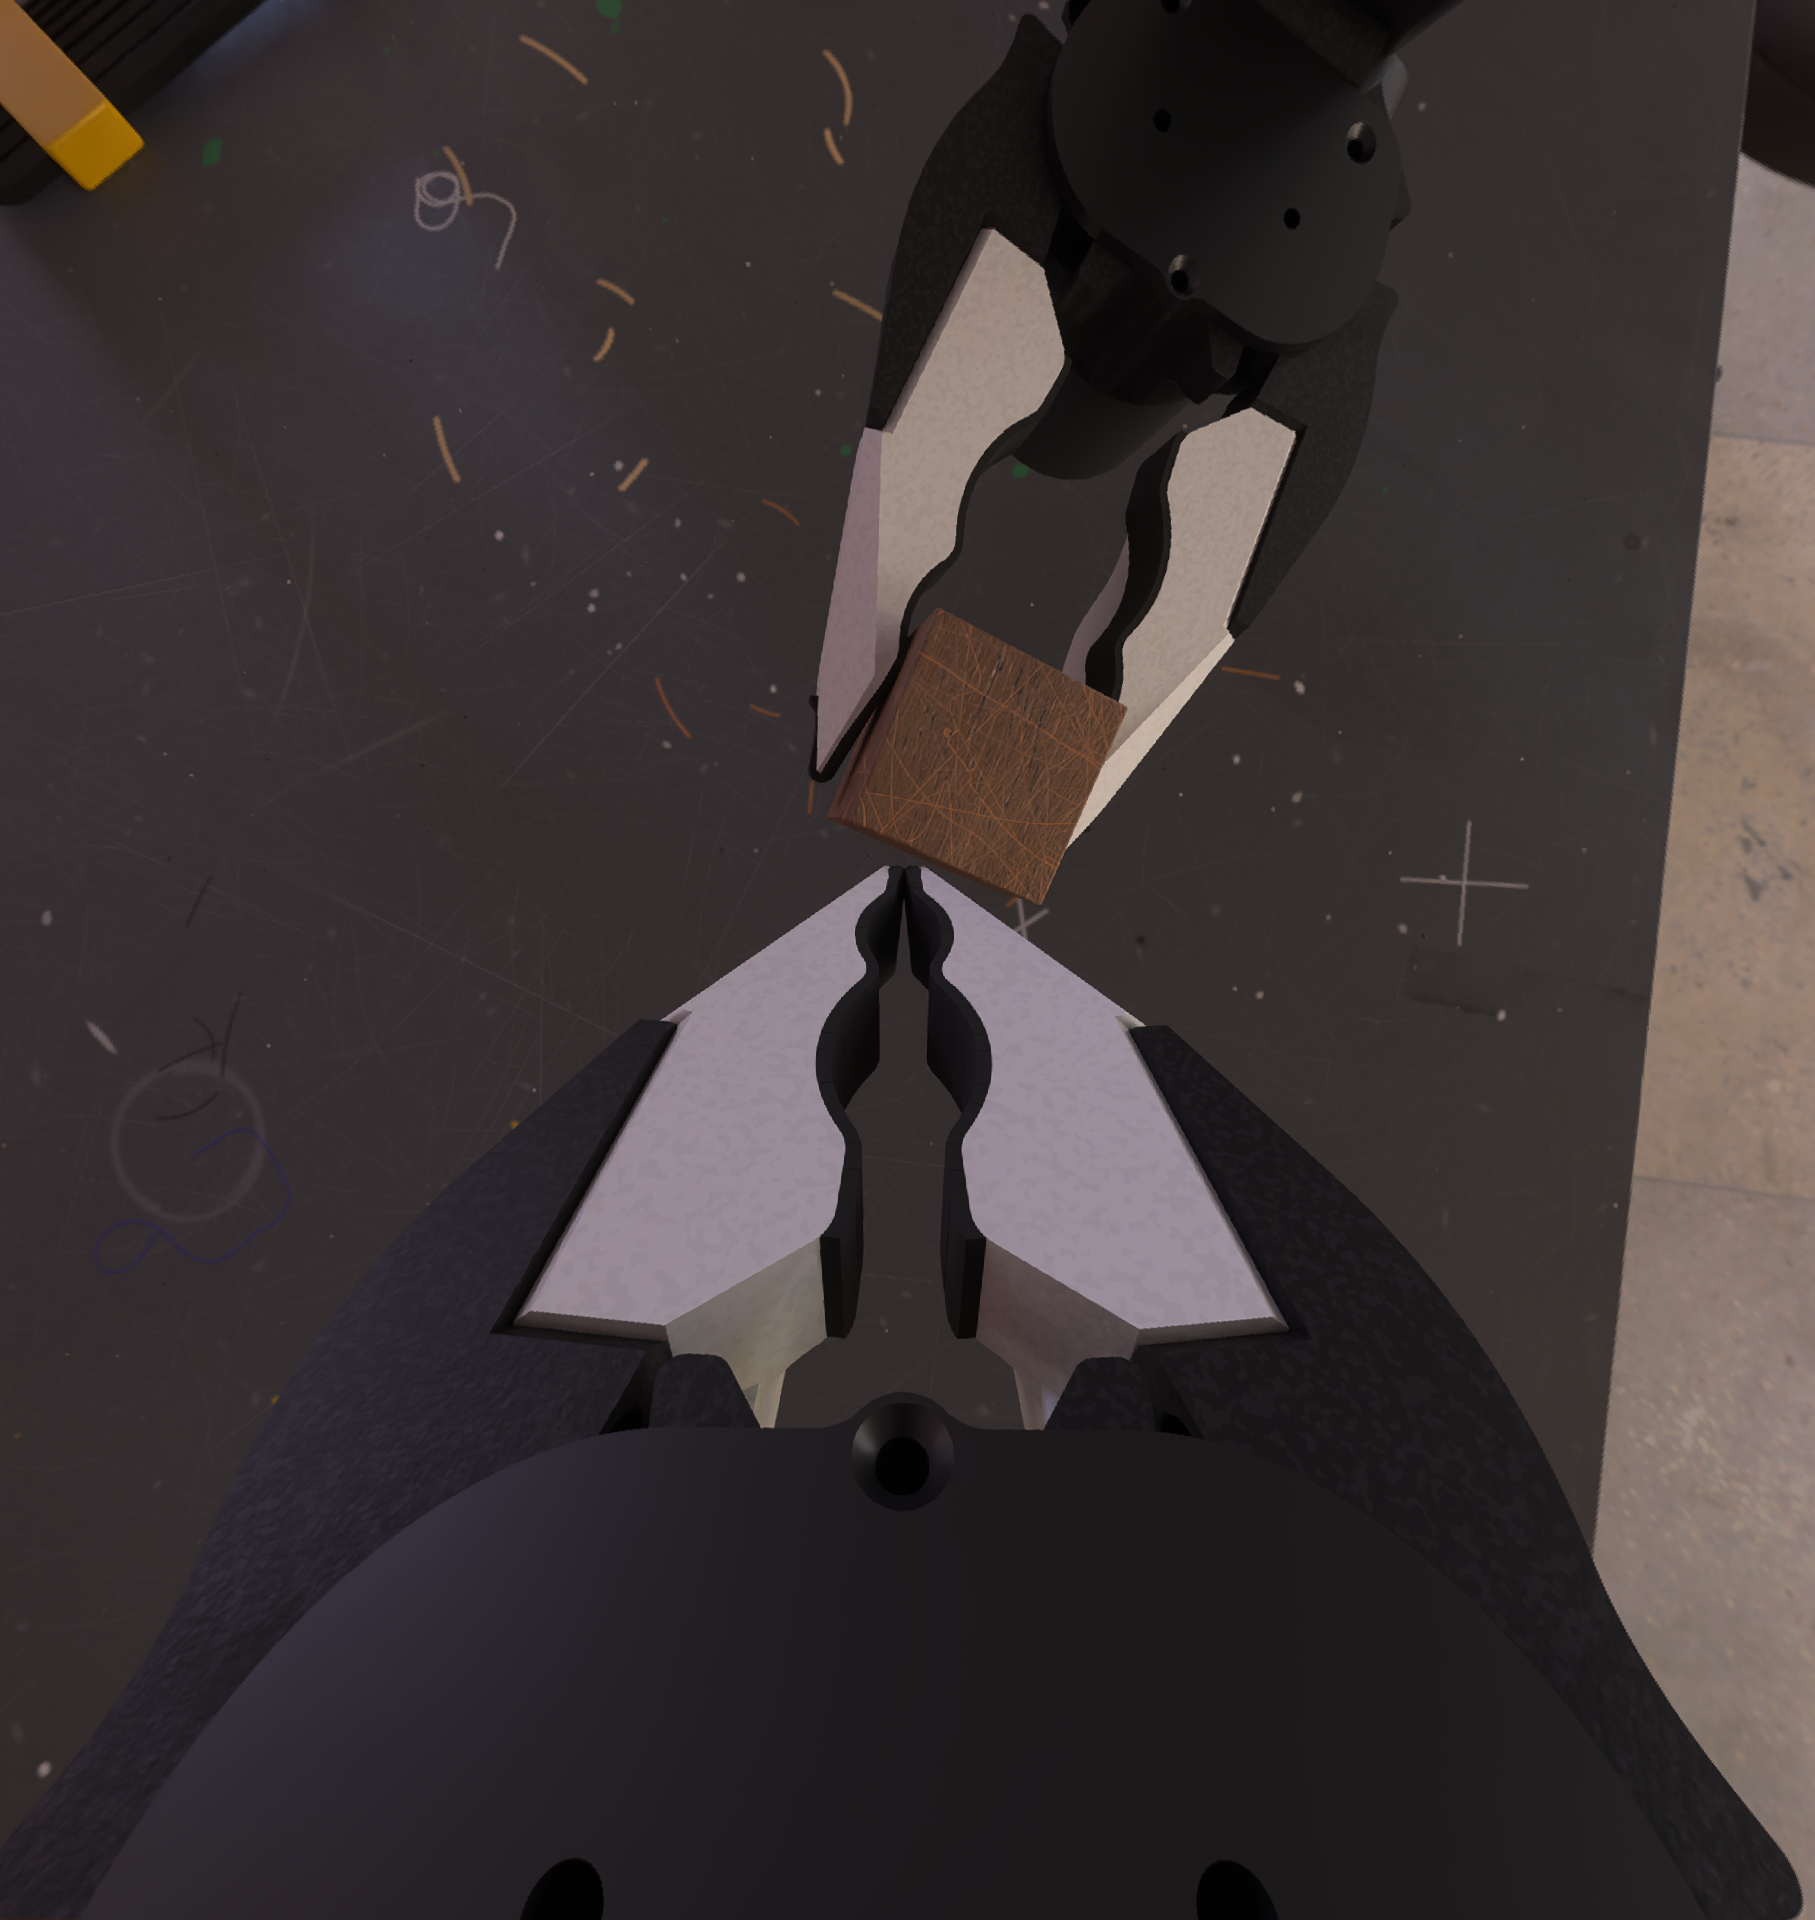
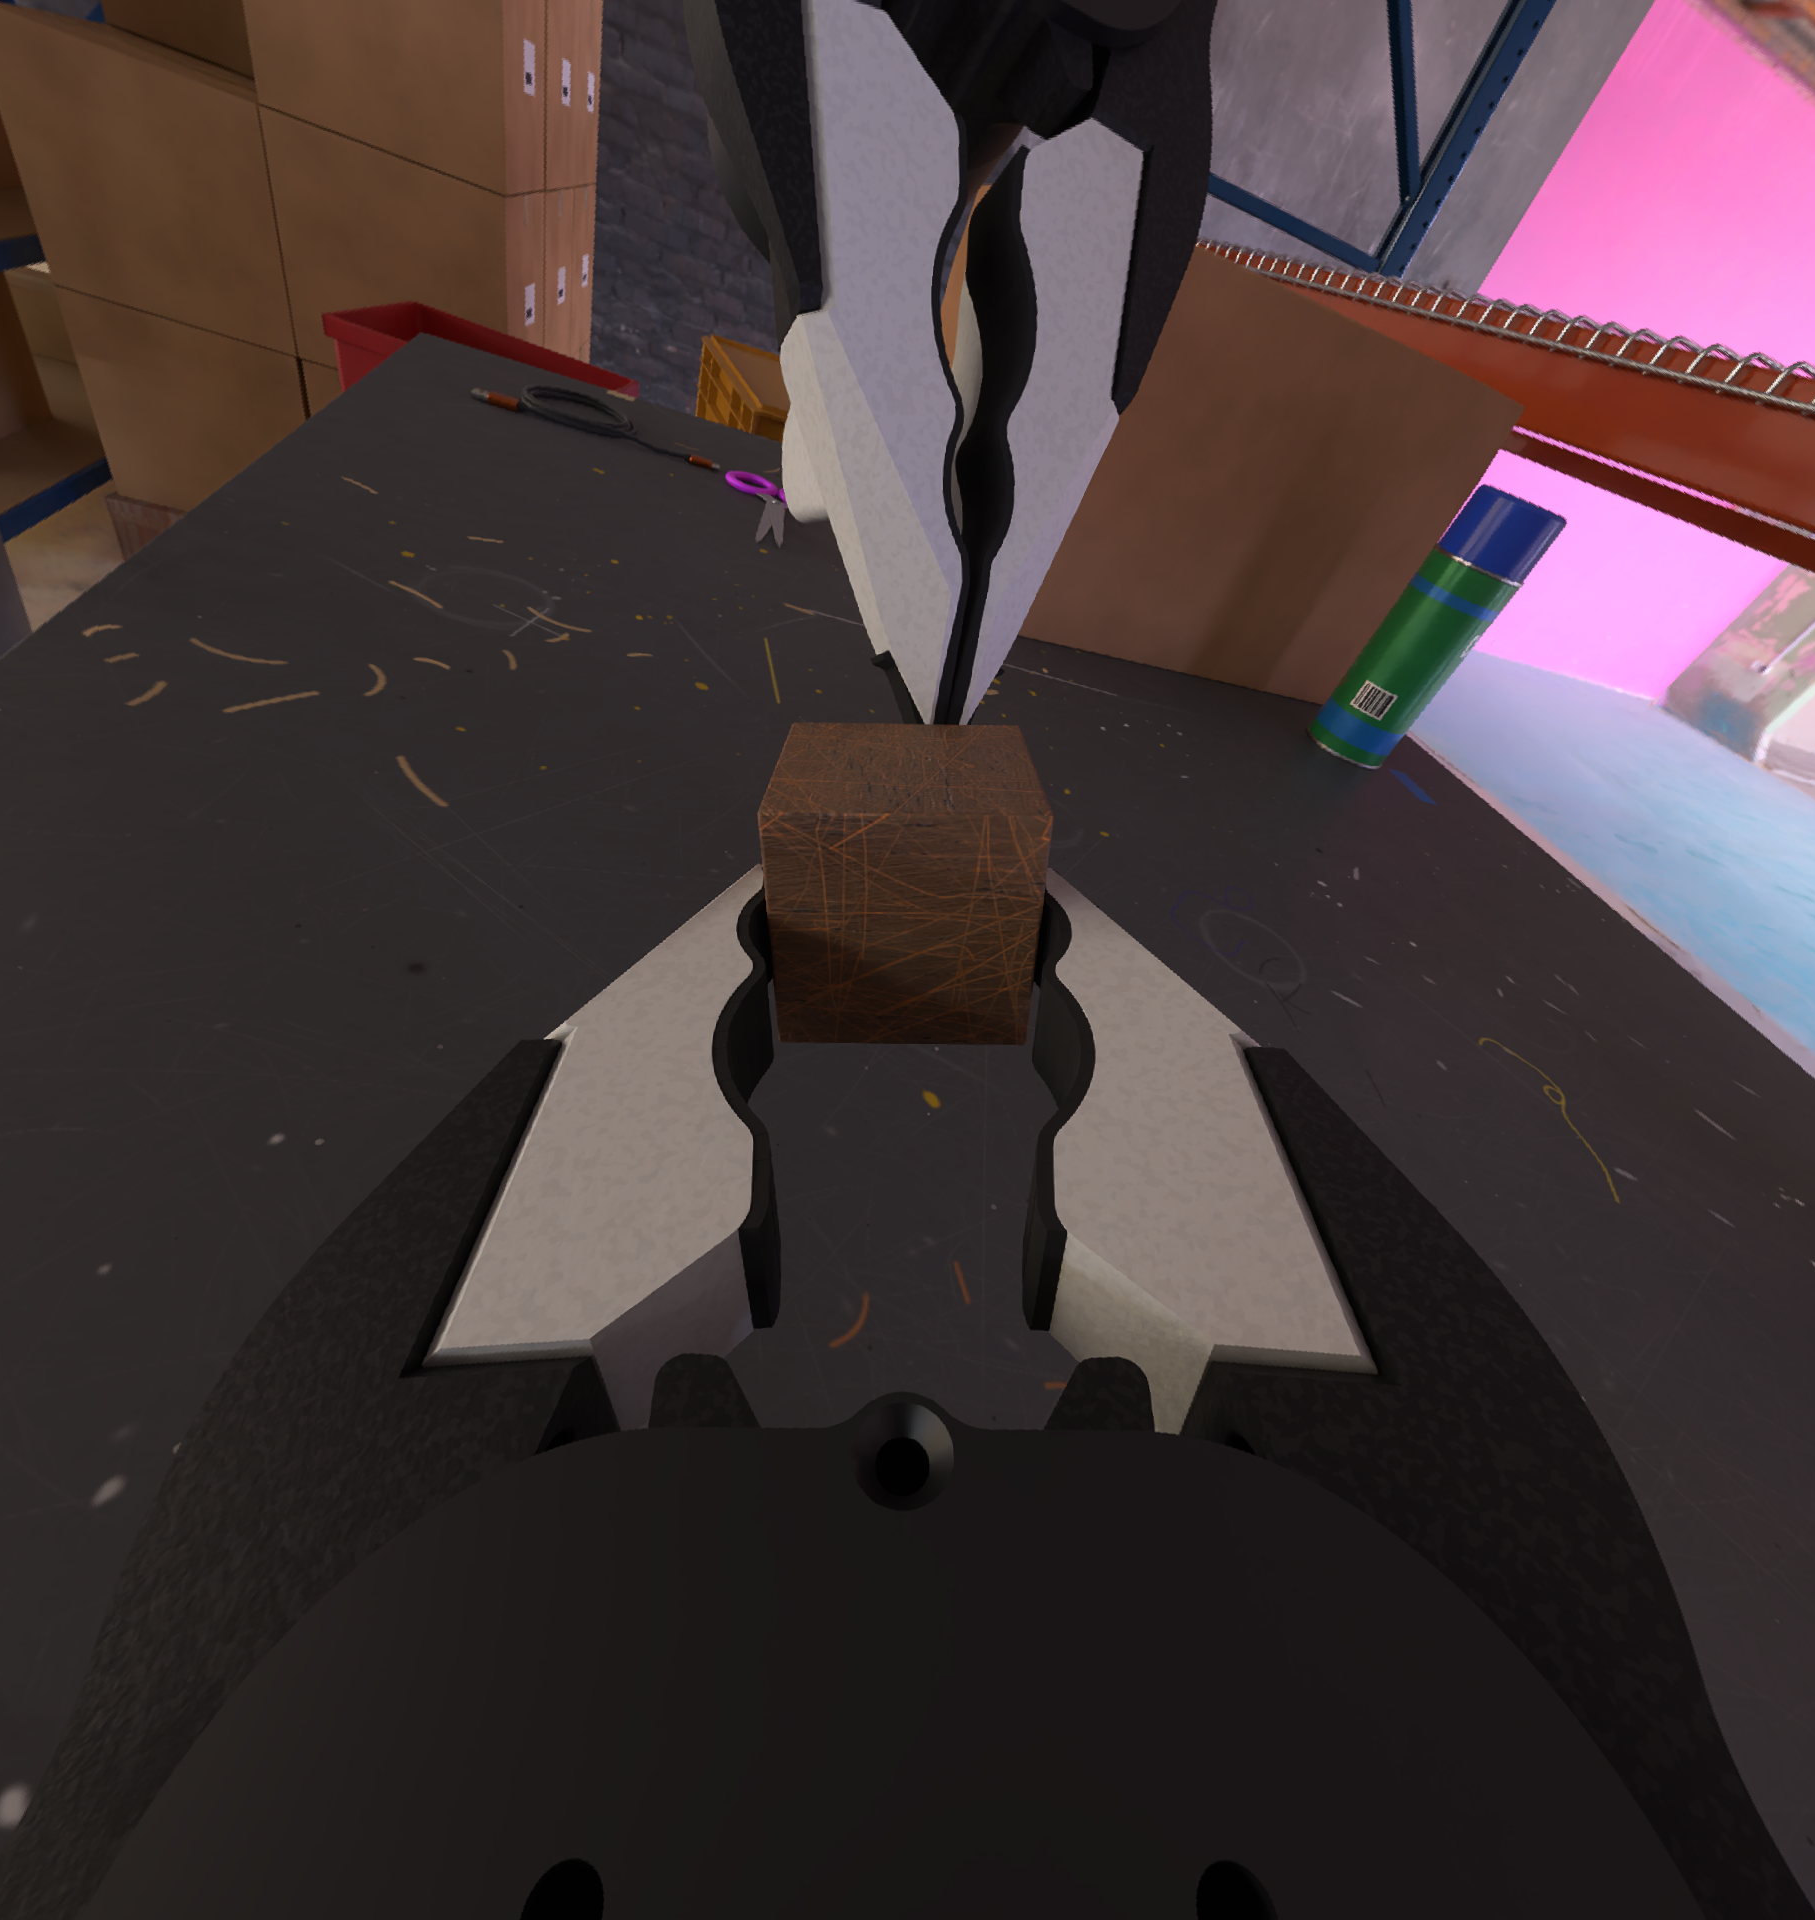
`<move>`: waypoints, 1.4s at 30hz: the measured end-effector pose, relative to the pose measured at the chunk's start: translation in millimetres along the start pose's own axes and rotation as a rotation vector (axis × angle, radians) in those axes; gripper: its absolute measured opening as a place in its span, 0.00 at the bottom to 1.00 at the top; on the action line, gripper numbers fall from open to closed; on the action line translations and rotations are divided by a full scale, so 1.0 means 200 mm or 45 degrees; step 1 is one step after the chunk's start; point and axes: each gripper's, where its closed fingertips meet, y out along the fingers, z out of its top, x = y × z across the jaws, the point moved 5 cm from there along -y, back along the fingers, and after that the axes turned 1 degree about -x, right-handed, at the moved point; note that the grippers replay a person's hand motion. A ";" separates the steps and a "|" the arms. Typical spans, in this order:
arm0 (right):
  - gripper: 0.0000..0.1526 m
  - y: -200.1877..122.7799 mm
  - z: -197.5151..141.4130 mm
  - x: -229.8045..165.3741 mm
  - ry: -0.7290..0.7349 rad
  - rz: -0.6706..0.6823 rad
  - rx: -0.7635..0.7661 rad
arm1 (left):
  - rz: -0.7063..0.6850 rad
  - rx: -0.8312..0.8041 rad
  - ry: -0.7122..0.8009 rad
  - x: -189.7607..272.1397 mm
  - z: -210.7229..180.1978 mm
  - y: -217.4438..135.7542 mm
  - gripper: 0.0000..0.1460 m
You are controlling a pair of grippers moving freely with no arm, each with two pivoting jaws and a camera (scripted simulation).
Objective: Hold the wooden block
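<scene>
The wooden block (image 2: 903, 883) is a brown scratched cube. My right gripper (image 2: 905, 878) is shut on it, one fingertip on each side face, and it appears to hang just above the dark table (image 2: 259, 935). In the left wrist view the block (image 1: 976, 753) sits between the right gripper's (image 1: 955, 795) white fingers. My left gripper (image 1: 903, 873) is shut and empty, its tips just short of the block's near edge. In the right wrist view the left gripper (image 2: 950, 717) comes down from above, tips at the block's far top edge.
A green spray can with a blue cap (image 2: 1422, 644) and a cardboard sheet (image 2: 1246, 499) stand at the far right. Purple scissors (image 2: 763, 499) and a coiled cable (image 2: 591, 416) lie at the back. A yellow-and-black object (image 1: 41, 94) lies far left. The table's edge (image 1: 1661, 727) runs right.
</scene>
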 end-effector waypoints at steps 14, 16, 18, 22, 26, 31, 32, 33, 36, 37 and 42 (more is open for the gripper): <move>0.31 -0.02 0.06 0.02 0.017 -0.075 0.128 | 0.045 -0.306 0.053 0.01 0.13 -0.07 0.00; 0.31 -0.03 0.07 0.03 0.023 -0.080 0.149 | 0.064 -0.345 0.080 0.02 0.15 -0.07 0.00; 0.31 -0.03 0.08 0.03 0.031 -0.081 0.168 | 0.083 -0.369 0.102 0.02 0.17 -0.08 0.00; 0.31 -0.05 0.09 0.03 0.040 -0.078 0.191 | 0.094 -0.398 0.136 0.03 0.20 -0.09 0.00; 0.31 -0.06 0.10 0.03 0.039 -0.077 0.209 | 0.074 -0.388 0.155 0.05 0.21 -0.09 0.00; 0.31 -0.06 0.10 0.03 0.047 -0.066 0.223 | 0.100 -0.402 0.178 0.06 0.22 -0.10 0.00; 0.31 -0.06 0.10 0.03 0.050 -0.061 0.221 | 0.099 -0.410 0.179 0.06 0.22 -0.10 0.00; 0.31 -0.06 0.10 0.03 0.052 -0.057 0.218 | 0.098 -0.418 0.180 0.06 0.22 -0.09 0.00; 0.31 -0.05 0.10 0.03 0.056 -0.043 0.202 | 0.099 -0.446 0.182 0.06 0.21 -0.09 0.00; 0.31 -0.05 0.10 0.02 0.059 -0.038 0.197 | 0.100 -0.453 0.181 0.06 0.20 -0.09 0.00; 0.31 -0.04 0.10 0.01 0.096 0.008 0.178 | 0.110 -0.480 0.163 0.06 0.19 -0.09 0.00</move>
